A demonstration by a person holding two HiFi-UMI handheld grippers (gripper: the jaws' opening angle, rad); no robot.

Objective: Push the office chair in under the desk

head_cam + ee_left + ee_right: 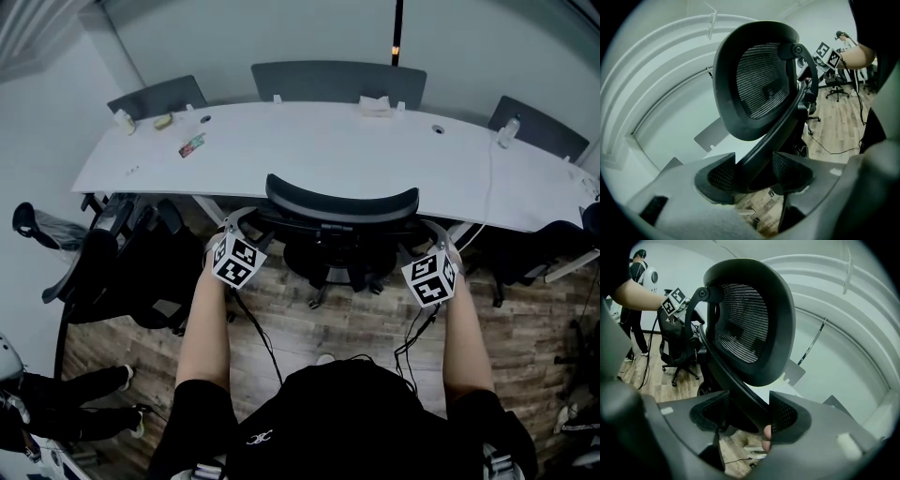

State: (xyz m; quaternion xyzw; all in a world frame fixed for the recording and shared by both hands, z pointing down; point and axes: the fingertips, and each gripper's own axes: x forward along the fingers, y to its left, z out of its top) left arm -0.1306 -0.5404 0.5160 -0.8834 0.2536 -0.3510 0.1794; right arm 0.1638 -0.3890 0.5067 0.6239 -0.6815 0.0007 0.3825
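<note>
While the left gripper and right gripper are each pinching a back strut, the office chair is standing at the desk edge; uneven pushing could be swivelling it askew.

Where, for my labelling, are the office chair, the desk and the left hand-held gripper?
office chair [342, 201]: head view, curved top edge of its back.
desk [319, 150]: head view, bare white top.
left hand-held gripper [757, 169]: left gripper view, midway between its jaws, which are shut on the office chair's frame.

Left gripper, right gripper both clamped on chair; arms outstretched.
</note>
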